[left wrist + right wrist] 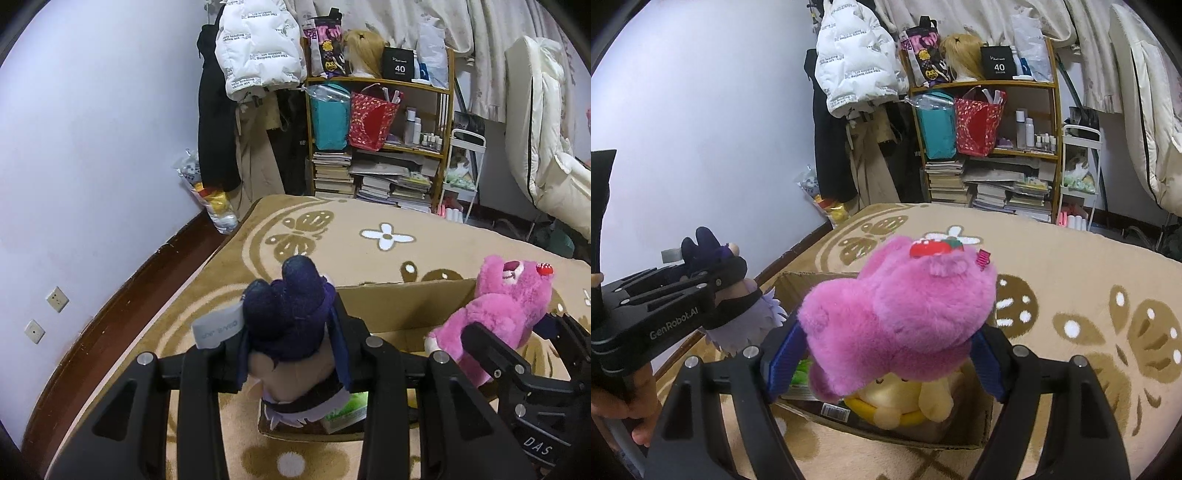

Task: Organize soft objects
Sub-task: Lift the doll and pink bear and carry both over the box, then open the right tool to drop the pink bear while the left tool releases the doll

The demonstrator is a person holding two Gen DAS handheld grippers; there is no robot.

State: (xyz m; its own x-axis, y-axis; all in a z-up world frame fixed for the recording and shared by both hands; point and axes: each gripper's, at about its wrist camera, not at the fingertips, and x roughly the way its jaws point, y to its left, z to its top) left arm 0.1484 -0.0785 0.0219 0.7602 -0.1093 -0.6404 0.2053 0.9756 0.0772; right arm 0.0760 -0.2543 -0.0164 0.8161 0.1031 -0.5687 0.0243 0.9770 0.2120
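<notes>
A doll (291, 314) with dark purple hair and a beige body hangs head up over the cardboard box (399, 306). My left gripper (291, 343) is shut on its middle. From the right wrist view the left gripper (746, 282) and the doll (701, 247) sit at the left, above the box's far-left corner. A pink plush bear (897, 314) with a red strawberry on its head is gripped between my right gripper's (886, 354) blue pads (786, 354), just above the box (816, 282). A yellow plush (905, 398) lies in the box under it. The bear (502, 310) and the right gripper (517, 328) appear at the right.
The box stands on a beige patterned rug (1071, 266). Behind it are a wooden shelf (376, 147) of books and bags, a white cart (461, 173), hanging coats (258, 48) and a plastic bag (210, 195) by the wall. A hand (628, 406) holds the left gripper's handle.
</notes>
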